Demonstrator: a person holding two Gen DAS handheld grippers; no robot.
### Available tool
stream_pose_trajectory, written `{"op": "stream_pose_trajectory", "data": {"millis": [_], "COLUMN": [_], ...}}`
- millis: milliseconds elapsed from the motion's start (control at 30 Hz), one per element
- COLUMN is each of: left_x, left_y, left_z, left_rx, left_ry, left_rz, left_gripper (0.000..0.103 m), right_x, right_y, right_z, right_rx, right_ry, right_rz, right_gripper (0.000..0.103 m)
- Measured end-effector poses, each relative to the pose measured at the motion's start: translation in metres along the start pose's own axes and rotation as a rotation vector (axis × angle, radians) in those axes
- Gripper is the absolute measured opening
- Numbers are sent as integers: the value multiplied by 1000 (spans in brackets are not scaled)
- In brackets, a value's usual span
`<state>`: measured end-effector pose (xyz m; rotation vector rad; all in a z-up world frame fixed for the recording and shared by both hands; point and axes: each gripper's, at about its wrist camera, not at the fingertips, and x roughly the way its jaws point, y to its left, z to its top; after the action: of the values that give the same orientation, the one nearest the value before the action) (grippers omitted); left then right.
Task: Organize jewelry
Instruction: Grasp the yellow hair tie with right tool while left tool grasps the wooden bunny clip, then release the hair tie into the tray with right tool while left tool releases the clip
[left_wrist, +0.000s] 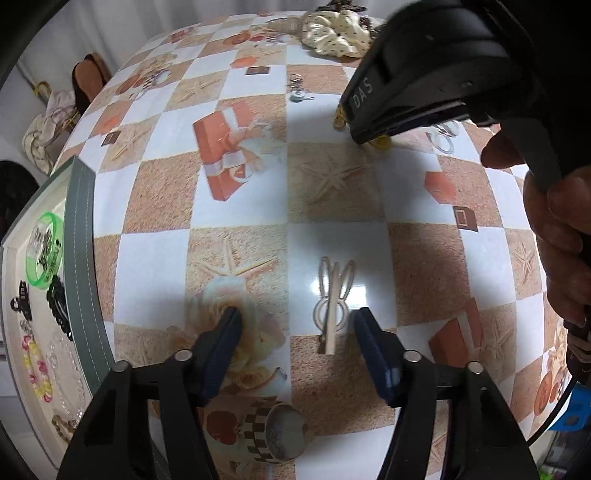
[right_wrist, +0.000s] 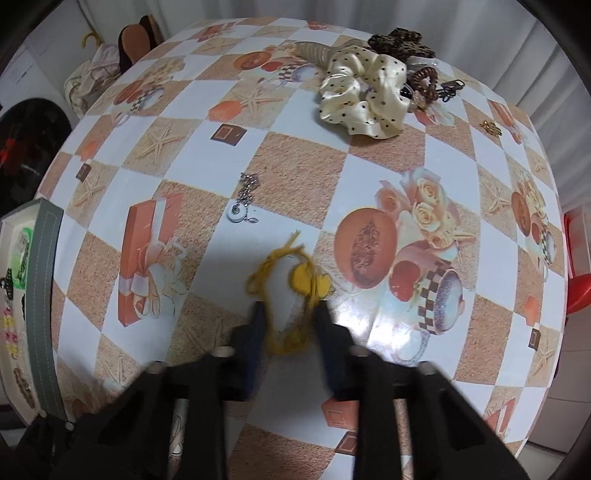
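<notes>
My left gripper (left_wrist: 295, 317) is open just above the table, with a cream hair clip (left_wrist: 332, 299) lying between its fingers. My right gripper (right_wrist: 288, 308) is open and low over a yellow cord necklace with a yellow pendant (right_wrist: 291, 280); its fingers straddle the cord loop. The right gripper also shows in the left wrist view (left_wrist: 364, 136), with the yellow pendant (left_wrist: 381, 143) under it. A silver chain with a white disc (right_wrist: 242, 206) lies further out. A grey-edged jewelry tray (left_wrist: 79, 266) at the left holds a green bangle (left_wrist: 44, 251), black clips and bead bracelets.
A cream polka-dot scrunchie (right_wrist: 360, 96), a leopard scrunchie (right_wrist: 400, 44) and brown hair ties (right_wrist: 424, 83) lie at the table's far side. A small gold piece (right_wrist: 490, 127) sits far right. A red stool (right_wrist: 578, 266) stands beyond the right edge.
</notes>
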<state>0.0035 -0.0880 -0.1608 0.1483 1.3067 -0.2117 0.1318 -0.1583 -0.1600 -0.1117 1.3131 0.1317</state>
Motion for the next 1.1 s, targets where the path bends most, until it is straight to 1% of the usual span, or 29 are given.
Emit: {"op": "stream_pose_trajectory", "data": {"millis": [33,100,167,200,233,267,433,533,600,633,833,933,1100], "left_x": [-1,-1,-1,-3,-3,-3,-10,-16,-22,-25,-44,-50,-65], "left_y": [1,-4,-14,-12,-13,-14,-4,1,4,6,26,39,57], "left_z": [0,5,10,10,12,13,19,22,22,23,18,3,-8], "left_rx": [7,17,25,28,32,36,-6,-28,-35,-36,-47,-57,-75], "left_ry": [2,6,8,9,11,13,23,24,24,23,12,8,1], "left_rz": [-1,-6,-13,-17,-22,-31,-110,-140,-155,-158,-170,-170,-162], "left_gripper": [62,55,41,38,29,23,23,23,23,23,23,23,23], "right_x": [0,-2,-2,-4,-6,-7,-19,-31,-38,-39,-46,-48,-56], "right_y": [-1,-5,-14,-20,-22,-24,-49,-57,-53,-47,-43,-39,-32], "right_z": [0,-1,-2,-5,-7,-10,-25,-41,-50,-52,-72,-80,-87], "right_rx": [8,25,47,57,67,77,126,158,176,185,232,242,254], "right_ry": [3,6,11,11,11,12,14,20,26,30,63,79,92], "right_rz": [8,26,49,58,64,71,97,120,130,135,167,176,183], "right_gripper": [11,8,7,6,5,5,5,5,5,5,5,5,5]}}
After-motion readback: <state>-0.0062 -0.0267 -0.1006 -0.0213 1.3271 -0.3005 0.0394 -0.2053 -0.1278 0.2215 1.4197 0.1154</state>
